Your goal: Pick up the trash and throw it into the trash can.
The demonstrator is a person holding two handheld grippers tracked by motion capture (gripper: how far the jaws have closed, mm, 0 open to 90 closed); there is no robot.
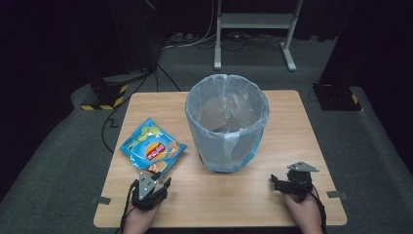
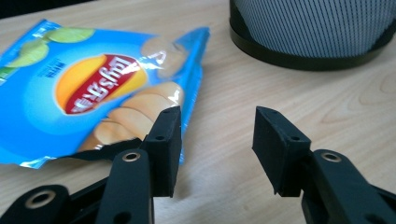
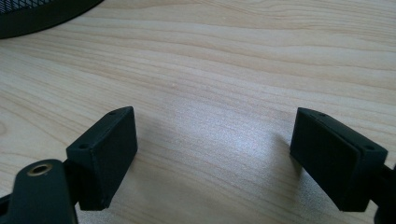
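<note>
Left claw [image 1: 158, 184] sits at the near edge of the chip bag [image 1: 152, 150], jaws partly apart, nothing gripped; bag corner just beside one pad. Bag lies flat on the desk [image 1: 272, 204], left of the lined bin [image 1: 227, 122]. Right claw [image 1: 280, 183] rests wide apart, holding nothing, over bare wood.

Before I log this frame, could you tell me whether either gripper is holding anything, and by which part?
Nothing is held. The left gripper stands open beside the chip bag, its edge outside the jaws; the right gripper is open over bare table.
</note>
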